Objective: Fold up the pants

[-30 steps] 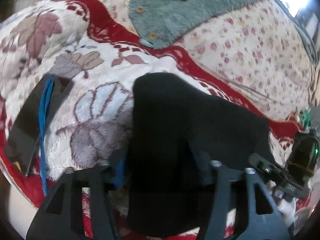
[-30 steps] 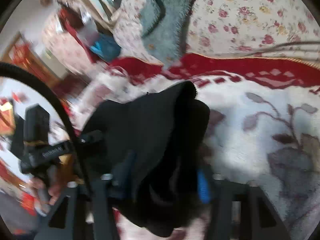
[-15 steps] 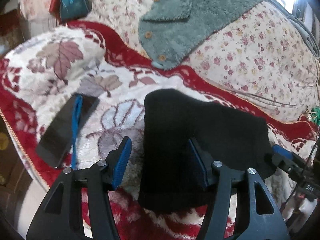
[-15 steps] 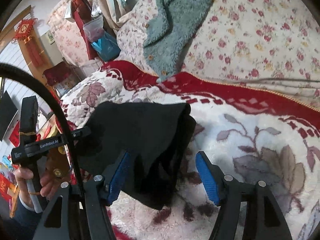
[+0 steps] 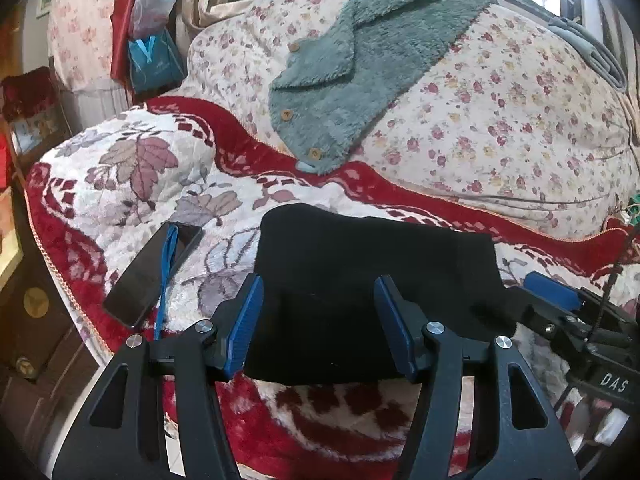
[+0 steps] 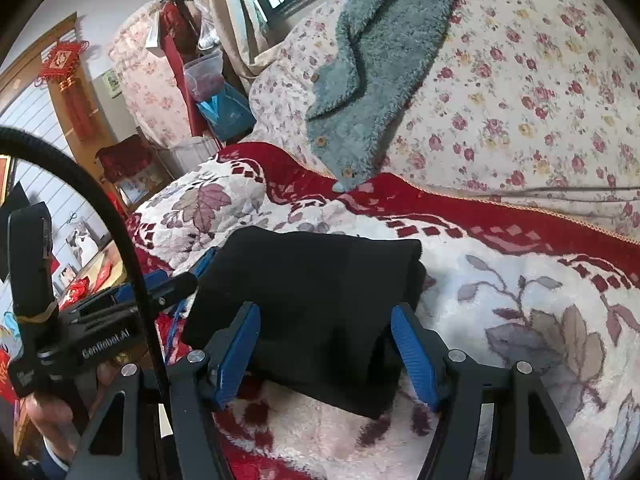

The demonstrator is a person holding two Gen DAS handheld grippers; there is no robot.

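The black pants [image 5: 360, 276] lie folded into a flat rectangle on the red and white leaf-patterned blanket [image 5: 140, 168]. In the left wrist view my left gripper [image 5: 320, 320] is open, its blue pads just above the near edge of the pants, holding nothing. In the right wrist view the pants [image 6: 312, 292] show as a thick folded stack. My right gripper [image 6: 324, 348] is open over their near edge and empty. The right gripper also shows at the right of the left wrist view [image 5: 560, 304], beside the pants.
A black phone [image 5: 152, 272] with a blue cord lies left of the pants near the bed's left edge. A teal fleece garment [image 5: 360, 72] with buttons lies on the floral quilt [image 5: 500, 120] behind. A blue bag [image 5: 154, 62] hangs at the far left.
Both grippers have opened and let go of the pants. They have pulled back and up, and the pants now lie flat and folded on the blanket.
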